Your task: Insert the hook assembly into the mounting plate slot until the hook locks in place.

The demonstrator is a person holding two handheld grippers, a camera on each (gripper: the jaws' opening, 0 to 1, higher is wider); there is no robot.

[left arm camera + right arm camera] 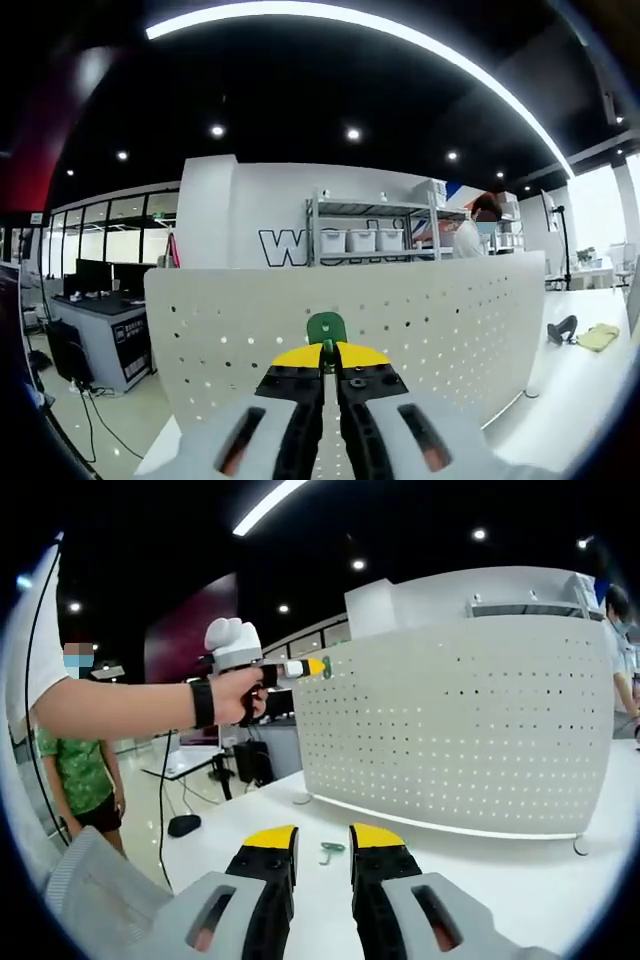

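The work surface was a white table (500, 880), and on it stood a curved white perforated panel (460, 730), the mounting plate, upright and dotted with rows of small holes. Around it lay an open office: a dark ceiling with a long strip light (360, 25) and small spotlights, a metal shelving rack (370, 230) holding white bins against a white wall, and a desk with monitors (100, 290) off to one side. A person in a green patterned shirt (85, 770) stood in the background of the right gripper view.

In the left gripper view, the left gripper (329, 352) had its yellow-tipped jaws closed together, pinching a green hook (326, 327) whose rounded head stood out just above the tips. The hook sat directly in front of the panel's face, near its upper edge; whether it touched the holes could not be told. The right gripper view showed that same gripper held up in a hand (235, 695), its tip at the panel's left end.

The right gripper (324, 840) hovered low over the table with its jaws parted and nothing between them. A second small green hook piece (331, 851) lay on the table just beyond the gap between the tips.
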